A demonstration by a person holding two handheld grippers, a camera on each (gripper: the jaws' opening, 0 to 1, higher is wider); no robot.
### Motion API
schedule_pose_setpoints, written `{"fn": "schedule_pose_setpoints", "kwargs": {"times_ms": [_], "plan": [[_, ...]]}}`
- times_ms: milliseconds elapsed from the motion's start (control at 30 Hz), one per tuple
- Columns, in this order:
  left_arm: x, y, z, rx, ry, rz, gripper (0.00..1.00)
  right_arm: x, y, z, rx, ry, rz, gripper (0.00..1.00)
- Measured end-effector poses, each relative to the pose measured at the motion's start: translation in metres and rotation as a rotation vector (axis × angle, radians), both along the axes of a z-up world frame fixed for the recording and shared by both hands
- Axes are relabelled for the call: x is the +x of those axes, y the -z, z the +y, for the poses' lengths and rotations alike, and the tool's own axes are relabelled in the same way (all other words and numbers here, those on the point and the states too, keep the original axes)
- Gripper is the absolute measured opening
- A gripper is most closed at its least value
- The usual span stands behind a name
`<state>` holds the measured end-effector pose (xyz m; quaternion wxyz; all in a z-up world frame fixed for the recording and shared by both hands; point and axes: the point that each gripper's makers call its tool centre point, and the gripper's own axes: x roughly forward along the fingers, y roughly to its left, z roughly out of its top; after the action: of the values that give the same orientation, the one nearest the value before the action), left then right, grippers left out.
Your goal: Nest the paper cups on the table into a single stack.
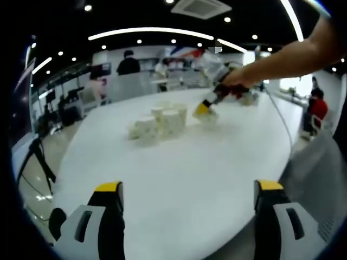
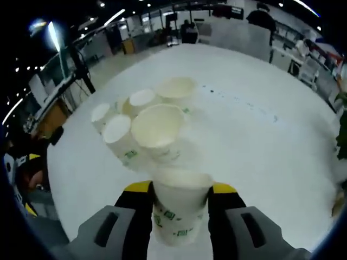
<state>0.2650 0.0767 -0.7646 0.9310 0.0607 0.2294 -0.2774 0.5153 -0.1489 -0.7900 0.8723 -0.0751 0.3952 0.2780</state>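
Cup (image 2: 179, 208) sits between the jaws of my right gripper (image 2: 180, 189), clamped on both sides, upright, mouth up. Just beyond it the other cups (image 2: 142, 122) stand close together on the table (image 2: 260, 135); I count about five, some touching each other, and I see no stack among them. So I judge the nesting is near its start: one cup is in hand and the rest remain to be joined.

In the left gripper view my left gripper (image 1: 188, 196) has its jaws wide apart, with nothing between them, low over the near part of the table and well apart from the cluster. Farther off there, the right gripper is beside the cups with its cup.

The table is white, broad and smooth, with some small dark specks. Beyond it is a large office room with ceiling light strips, desks and some people.
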Motion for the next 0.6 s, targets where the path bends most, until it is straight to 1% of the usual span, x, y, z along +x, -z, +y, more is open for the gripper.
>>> {"fn": "schedule_pose_setpoints", "kwargs": {"times_ms": [33, 67, 100, 167, 200, 267, 333, 433, 467, 500, 533, 567, 600], "plan": [[0.0, 0.0, 0.0, 0.0, 0.0, -0.001, 0.99, 0.004, -0.004, -0.002, 0.013, 0.006, -0.033, 0.37], [0.0, -0.001, 0.0, -0.002, 0.0, -0.002, 0.99, 0.008, -0.01, -0.003, 0.026, 0.002, -0.085, 0.37], [0.0, -0.001, 0.0, -0.003, 0.0, -0.002, 0.99, 0.008, -0.012, -0.004, 0.028, 0.007, -0.101, 0.36], [0.0, -0.002, 0.0, -0.007, 0.0, -0.002, 0.99, 0.011, -0.02, -0.014, 0.02, 0.04, -0.16, 0.36], [0.0, -0.002, 0.0, -0.007, 0.001, -0.001, 0.99, 0.011, -0.02, -0.018, 0.017, 0.058, -0.163, 0.36], [0.0, -0.001, 0.0, -0.002, 0.0, 0.002, 0.99, 0.014, -0.03, -0.021, 0.042, 0.088, -0.215, 0.36], [0.0, 0.0, 0.001, 0.003, -0.002, 0.006, 0.99, 0.016, -0.043, -0.023, 0.093, 0.128, -0.273, 0.36], [0.001, 0.0, 0.001, 0.003, -0.001, 0.005, 0.99, 0.02, -0.069, -0.016, 0.238, 0.145, -0.371, 0.36], [0.001, 0.0, 0.001, 0.003, -0.001, 0.006, 0.99, 0.02, -0.079, -0.015, 0.272, 0.143, -0.417, 0.36], [0.001, 0.0, 0.001, 0.003, -0.001, 0.007, 0.99, 0.018, -0.089, -0.013, 0.28, 0.133, -0.475, 0.36], [0.001, 0.0, 0.0, 0.001, 0.0, 0.006, 0.99, 0.017, -0.094, -0.013, 0.281, 0.132, -0.506, 0.36], [0.001, 0.0, 0.001, 0.002, 0.0, 0.006, 0.99, 0.015, -0.102, -0.013, 0.286, 0.128, -0.55, 0.36], [0.001, 0.0, 0.001, 0.001, 0.0, 0.008, 0.99, 0.014, -0.106, -0.012, 0.299, 0.132, -0.567, 0.36]]}}
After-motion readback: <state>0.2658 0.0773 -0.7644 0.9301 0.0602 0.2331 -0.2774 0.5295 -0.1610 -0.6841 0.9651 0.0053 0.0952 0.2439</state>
